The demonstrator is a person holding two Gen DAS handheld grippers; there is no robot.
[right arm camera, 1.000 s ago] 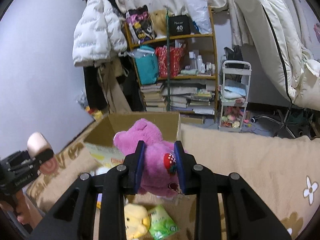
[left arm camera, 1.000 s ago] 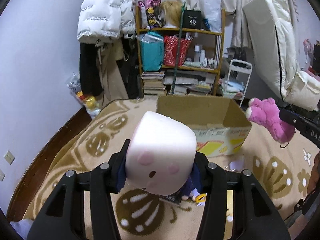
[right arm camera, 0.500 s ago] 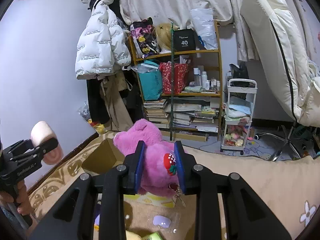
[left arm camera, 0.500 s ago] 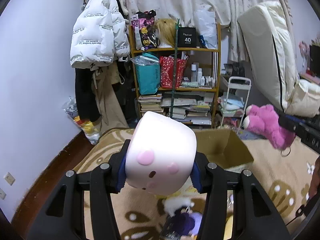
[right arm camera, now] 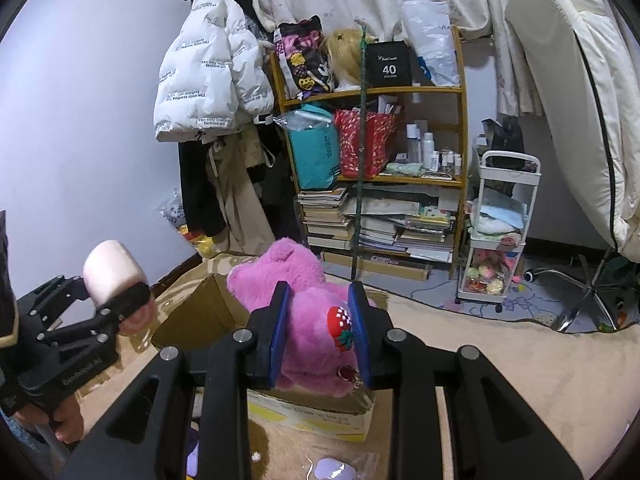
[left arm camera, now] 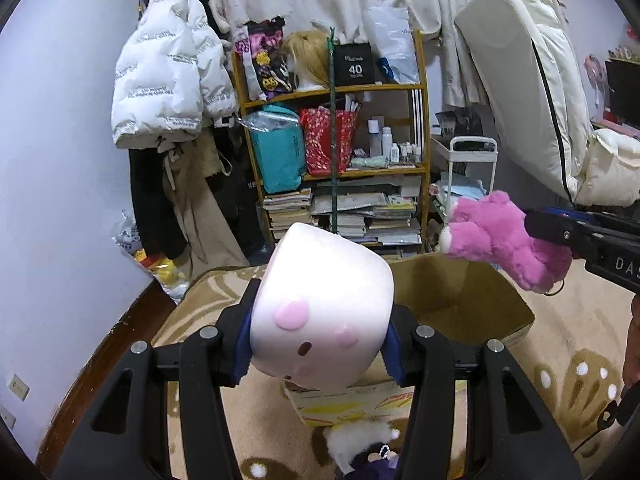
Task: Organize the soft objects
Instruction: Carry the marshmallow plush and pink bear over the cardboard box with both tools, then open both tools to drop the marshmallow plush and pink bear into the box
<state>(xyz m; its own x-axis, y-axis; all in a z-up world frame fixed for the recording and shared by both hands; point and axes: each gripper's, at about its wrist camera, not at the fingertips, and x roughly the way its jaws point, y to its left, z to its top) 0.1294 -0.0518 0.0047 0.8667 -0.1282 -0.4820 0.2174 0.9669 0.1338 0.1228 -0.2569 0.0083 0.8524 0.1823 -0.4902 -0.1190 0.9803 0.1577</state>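
Observation:
My left gripper (left arm camera: 318, 338) is shut on a white marshmallow-shaped plush (left arm camera: 324, 312) with pink spots, held in the air over the near edge of an open cardboard box (left arm camera: 472, 304). My right gripper (right arm camera: 320, 332) is shut on a pink plush bear (right arm camera: 296, 292) with a red strawberry patch, also above the cardboard box (right arm camera: 200, 312). In the left wrist view the pink bear (left arm camera: 500, 244) hangs over the box's far right corner. In the right wrist view the left gripper (right arm camera: 120, 296) and its marshmallow plush (right arm camera: 108, 268) sit at the left.
The box stands on a beige patterned blanket (left arm camera: 568, 340). A small white and purple plush (left arm camera: 368, 452) lies in front of the box. Beyond are a crowded shelf (left arm camera: 340, 168), a hanging white jacket (left arm camera: 168, 80), a white cart (right arm camera: 504, 232) and a leaning mattress (right arm camera: 580, 92).
Both grippers have moved forward toward the box with their plush toys still held; the box now lies closer beneath them, and the pink bear is over it.

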